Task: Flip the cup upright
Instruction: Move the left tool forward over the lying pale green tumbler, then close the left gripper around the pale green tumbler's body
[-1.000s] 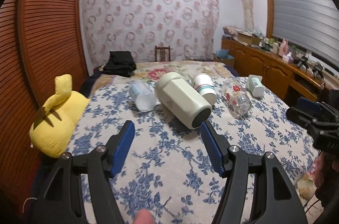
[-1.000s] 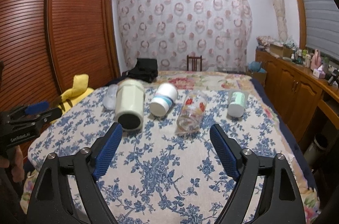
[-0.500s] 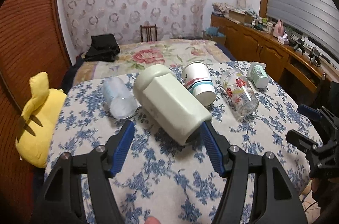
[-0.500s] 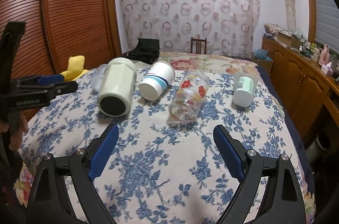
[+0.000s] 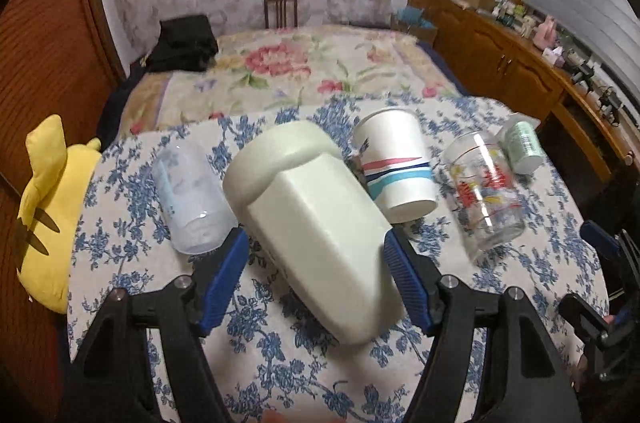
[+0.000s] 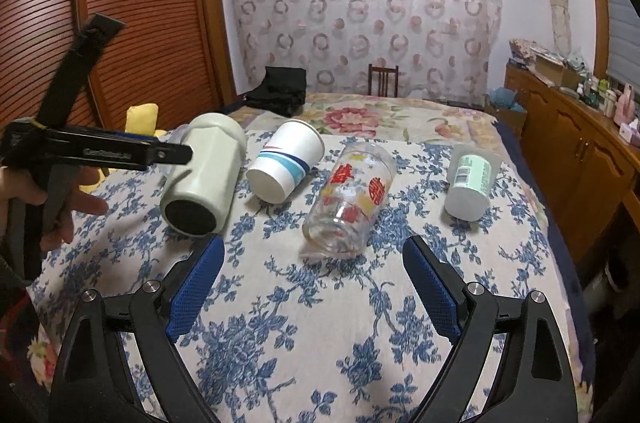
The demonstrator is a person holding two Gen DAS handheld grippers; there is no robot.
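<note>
Cream cup (image 5: 320,223) is lying on its side on the floral desk (image 5: 280,363), mouth toward the camera. Left claw (image 5: 316,283) is sitting spread, its blue pads (image 5: 224,279) flanking the cup's mouth end; contact cannot be told. Right claw (image 6: 312,287) is hanging spread above bare cloth, near the glass (image 6: 348,199). Lettering on the left claw's arm and the small cup's (image 6: 472,179) barcode label are showing, unreadable.
</note>
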